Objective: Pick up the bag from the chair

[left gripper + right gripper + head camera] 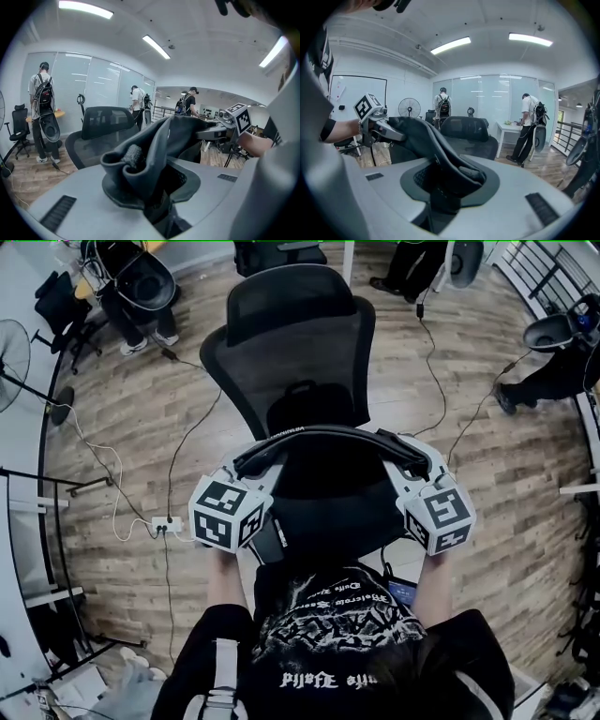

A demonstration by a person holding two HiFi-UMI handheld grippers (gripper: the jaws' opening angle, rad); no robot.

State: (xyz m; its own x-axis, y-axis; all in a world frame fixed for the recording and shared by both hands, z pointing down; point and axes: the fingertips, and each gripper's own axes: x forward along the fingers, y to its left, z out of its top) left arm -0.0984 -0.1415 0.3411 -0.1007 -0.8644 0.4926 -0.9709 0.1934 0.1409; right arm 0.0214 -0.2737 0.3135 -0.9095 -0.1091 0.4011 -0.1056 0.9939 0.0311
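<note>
A black bag [328, 498] hangs in front of the black mesh office chair [300, 343], over its seat. Its black top strap [330, 434] arcs between my two grippers. My left gripper [251, 463] is shut on the bag's left end, and bunched black fabric [140, 157] fills its jaws. My right gripper [414, 465] is shut on the right end, where a fold of the bag [450, 164] is pinched. Each gripper view shows the other gripper across the bag: the right gripper [208, 134] and the left gripper [393, 135]. The chair's seat is hidden under the bag.
Cables and a white power strip [167, 523] lie on the wood floor left of the chair. A floor fan [11, 352] stands at far left. People with backpacks [42, 108] stand by the glass wall, near a white table [511, 127]. Railing [548, 273] runs at top right.
</note>
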